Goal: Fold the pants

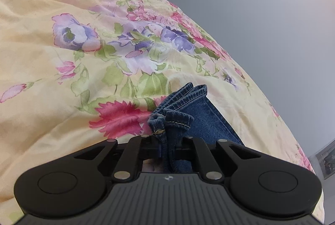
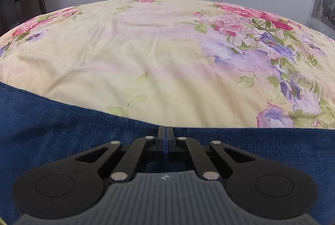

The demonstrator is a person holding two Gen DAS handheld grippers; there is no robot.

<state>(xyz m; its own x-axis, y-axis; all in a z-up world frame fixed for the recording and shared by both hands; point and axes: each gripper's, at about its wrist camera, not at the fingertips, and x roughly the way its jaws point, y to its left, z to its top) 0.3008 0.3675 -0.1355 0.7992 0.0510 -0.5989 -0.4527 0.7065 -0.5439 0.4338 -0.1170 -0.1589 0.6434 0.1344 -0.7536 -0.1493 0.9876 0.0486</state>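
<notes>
While the pants (image 1: 188, 112) are spread over the floral bedspread (image 1: 62, 57), bunched hems are pinched by the left gripper (image 1: 165, 141), and a thin edge is clamped by the right gripper (image 2: 165, 137).

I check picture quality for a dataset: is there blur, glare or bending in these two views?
Left wrist view: bedspread edge bends strongly, jeans stitching sharp, no glare. Right wrist view: bedspread bulges like a dome, light soft and even, jeans slightly soft.
</notes>
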